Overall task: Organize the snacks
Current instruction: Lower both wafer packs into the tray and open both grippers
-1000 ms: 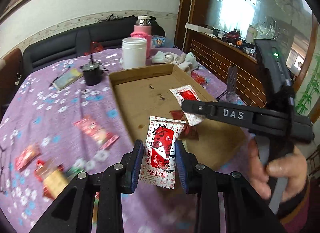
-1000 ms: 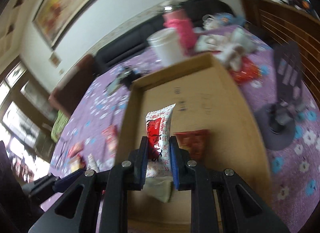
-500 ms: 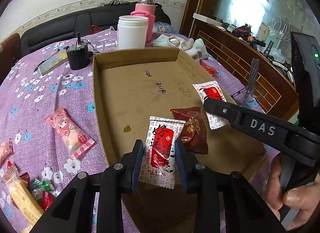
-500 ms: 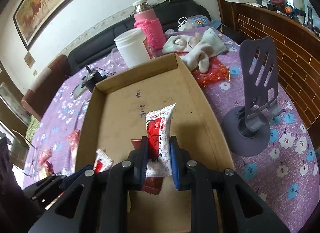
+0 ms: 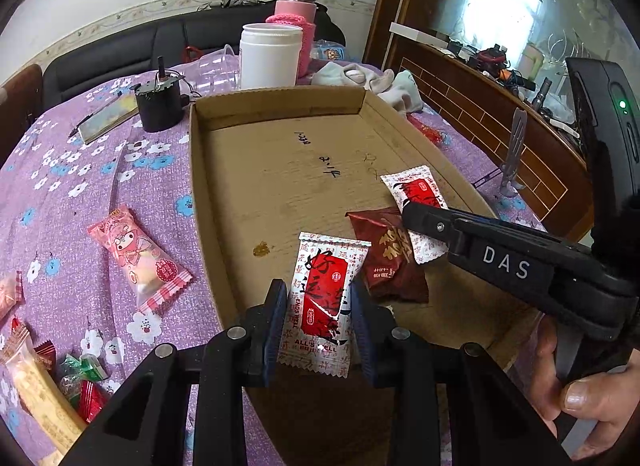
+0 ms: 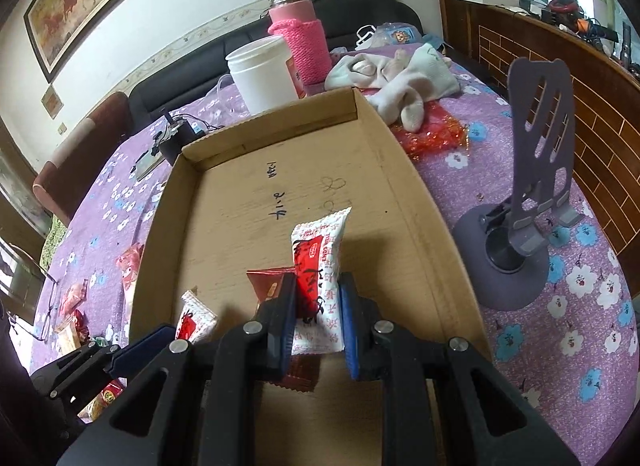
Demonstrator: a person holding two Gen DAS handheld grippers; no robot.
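"DAS" is printed in pale letters on the right gripper (image 5: 424, 221). The red-and-white snack packet (image 5: 322, 306) reads "ALL'S WELL", and the dark red packet (image 5: 390, 258) says "JHMH".

Colours on the purple worktop

The worktop (image 5: 100, 193) cloth is purple with white and blue flowers. The box (image 5: 272, 185) is brown. One snack (image 5: 326, 302) is white and red, another (image 5: 390, 258) dark red. The bottle (image 6: 298, 31) is pink.

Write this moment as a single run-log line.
left gripper: shut on white-red packet | right gripper: shut on second white-red packet | both over cardboard tray
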